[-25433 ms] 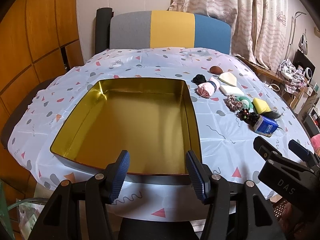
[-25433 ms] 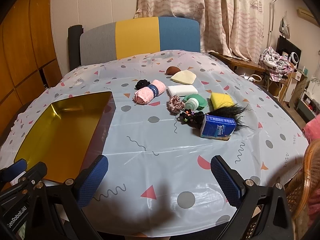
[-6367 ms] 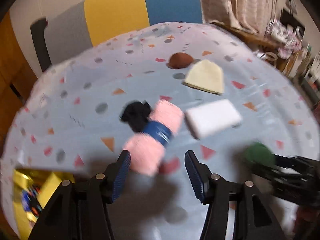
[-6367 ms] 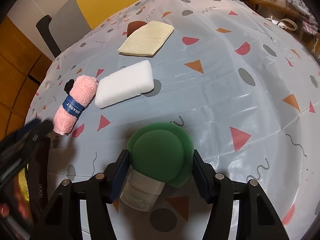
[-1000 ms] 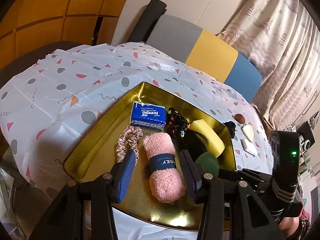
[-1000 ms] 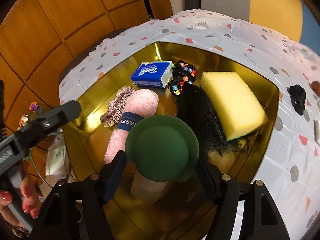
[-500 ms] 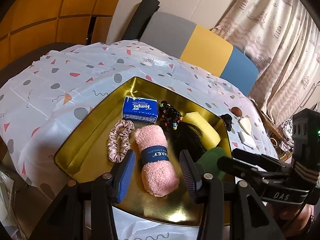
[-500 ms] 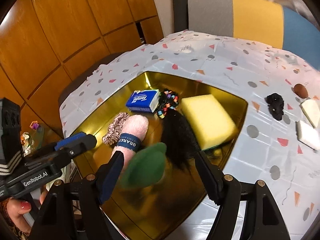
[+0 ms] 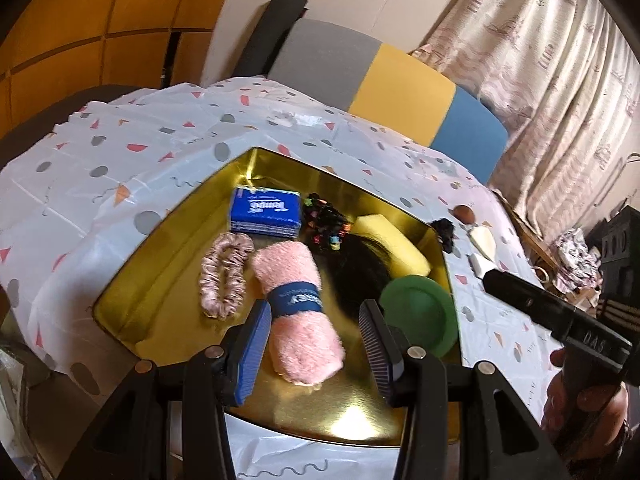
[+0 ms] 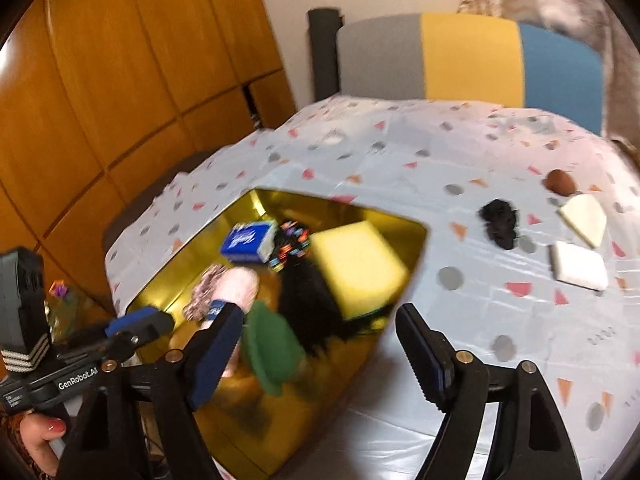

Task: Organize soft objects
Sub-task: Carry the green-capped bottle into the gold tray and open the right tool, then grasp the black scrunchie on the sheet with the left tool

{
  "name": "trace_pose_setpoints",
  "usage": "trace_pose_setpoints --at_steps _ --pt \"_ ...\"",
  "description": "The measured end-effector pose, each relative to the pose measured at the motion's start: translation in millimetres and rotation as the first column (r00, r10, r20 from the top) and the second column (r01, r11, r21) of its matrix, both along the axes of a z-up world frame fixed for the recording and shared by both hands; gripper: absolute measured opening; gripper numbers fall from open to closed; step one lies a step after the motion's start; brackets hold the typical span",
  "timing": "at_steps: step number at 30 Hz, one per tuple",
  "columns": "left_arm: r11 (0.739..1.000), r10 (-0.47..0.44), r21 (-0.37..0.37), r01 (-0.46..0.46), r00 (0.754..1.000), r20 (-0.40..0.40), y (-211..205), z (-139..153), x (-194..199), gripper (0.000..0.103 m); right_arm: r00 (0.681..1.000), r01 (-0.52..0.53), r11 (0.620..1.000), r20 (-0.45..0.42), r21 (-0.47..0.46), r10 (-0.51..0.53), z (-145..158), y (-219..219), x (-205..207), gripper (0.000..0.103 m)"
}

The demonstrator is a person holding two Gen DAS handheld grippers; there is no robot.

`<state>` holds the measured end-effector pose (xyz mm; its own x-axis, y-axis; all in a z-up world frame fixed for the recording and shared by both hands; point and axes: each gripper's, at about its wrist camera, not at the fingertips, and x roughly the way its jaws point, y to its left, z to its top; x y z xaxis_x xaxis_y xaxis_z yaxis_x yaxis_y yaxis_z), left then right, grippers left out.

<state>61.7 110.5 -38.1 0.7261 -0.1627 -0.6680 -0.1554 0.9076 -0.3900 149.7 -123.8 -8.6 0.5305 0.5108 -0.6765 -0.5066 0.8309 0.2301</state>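
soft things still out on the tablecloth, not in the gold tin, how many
4, all right of the tin: black scrunchie nearest its corner, brown round piece farthest back, cream wedge beside it, white block in front. More may lie outside the frame.

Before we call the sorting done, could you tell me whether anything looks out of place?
Yes: the black scrunchie, brown puff, cream cloth and white sponge lie on the tablecloth, outside the gold tray.

a home: curtains (image 9: 552, 52), wooden cupboards (image 10: 120, 80), a covered table (image 10: 460, 160).
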Motion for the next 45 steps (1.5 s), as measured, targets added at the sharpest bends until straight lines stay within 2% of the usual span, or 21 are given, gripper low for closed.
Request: trace_pose_setpoints --at_steps 4,8,13,17,19,22,27,30,33,35,37,38,41,45 --pt "0.996 -0.077 -0.033 0.078 0.997 0.028 -13.0 2.9 -2.1 0.046 0.997 0.078 0.997 -0.028 0.006 -0.077 -6.0 -31.8 5.6 0.084" --pt "0.985 -0.171 0.015 0.170 0.983 0.063 -40.0 9.8 -7.1 0.046 0.980 0.165 0.986 -0.112 -0.027 -0.167 -29.2 -67.3 14.2 0.084" --pt "0.951 -0.306 0.064 0.303 0.951 0.050 -84.7 9.4 -13.7 0.046 0.950 0.218 0.971 -0.206 -0.101 -0.234 -64.2 -104.0 19.8 0.084" --pt "0.922 -0.385 0.047 0.383 0.923 0.031 -116.5 6.8 -17.3 0.046 0.934 0.223 0.963 -0.249 -0.154 -0.256 -84.4 -131.4 24.5 0.084" --pt "0.904 -0.428 0.034 0.427 0.904 0.026 -133.5 7.5 -16.7 0.047 0.926 0.229 0.955 -0.260 -0.190 -0.274 -89.8 -145.4 31.7 0.084" --pt "0.882 -0.471 0.049 0.470 0.882 0.014 -158.7 9.8 -15.0 0.046 0.915 0.254 0.948 -0.270 -0.193 -0.300 -92.7 -167.7 39.0 0.084" --pt "0.865 -0.499 0.050 0.500 0.866 -0.020 -189.2 12.9 -3.8 0.047 0.905 0.304 0.930 -0.242 -0.206 -0.350 -88.4 -202.1 59.5 0.085" --pt "0.871 -0.488 0.043 0.489 0.872 -0.037 -202.6 17.6 10.6 0.047 0.904 0.329 0.916 -0.205 -0.229 -0.376 -83.5 -218.1 80.0 0.086" --pt "0.894 -0.444 0.037 0.446 0.894 -0.054 -214.5 23.1 31.6 0.047 0.899 0.373 0.904 -0.160 -0.208 -0.408 -80.6 -235.3 98.6 0.087" --pt "0.907 -0.416 0.042 0.419 0.907 -0.062 -223.9 27.0 50.3 0.047 0.884 0.416 0.892 -0.149 -0.180 -0.442 -82.4 -247.6 106.8 0.087" --pt "0.917 -0.391 0.060 0.395 0.918 -0.067 -234.1 30.2 70.5 0.047 0.863 0.447 0.884 -0.192 -0.140 -0.467 -87.9 -259.9 109.1 0.088" --pt "0.921 -0.378 0.069 0.382 0.923 -0.068 -237.9 31.4 79.4 0.048 0.845 0.459 0.880 -0.248 -0.122 -0.475 -92.0 -265.5 111.1 0.088" --pt "0.932 -0.345 0.097 0.350 0.937 -0.061 -253.3 35.0 112.9 0.048 0.805 0.502 0.864 -0.344 -0.042 -0.484 -95.2 -279.9 109.6 0.088" --pt "0.940 -0.302 0.132 0.313 0.948 -0.100 -274.2 29.3 165.8 0.048 0.774 0.548 0.836 -0.375 -0.006 -0.510 -88.0 -291.7 104.4 0.089"
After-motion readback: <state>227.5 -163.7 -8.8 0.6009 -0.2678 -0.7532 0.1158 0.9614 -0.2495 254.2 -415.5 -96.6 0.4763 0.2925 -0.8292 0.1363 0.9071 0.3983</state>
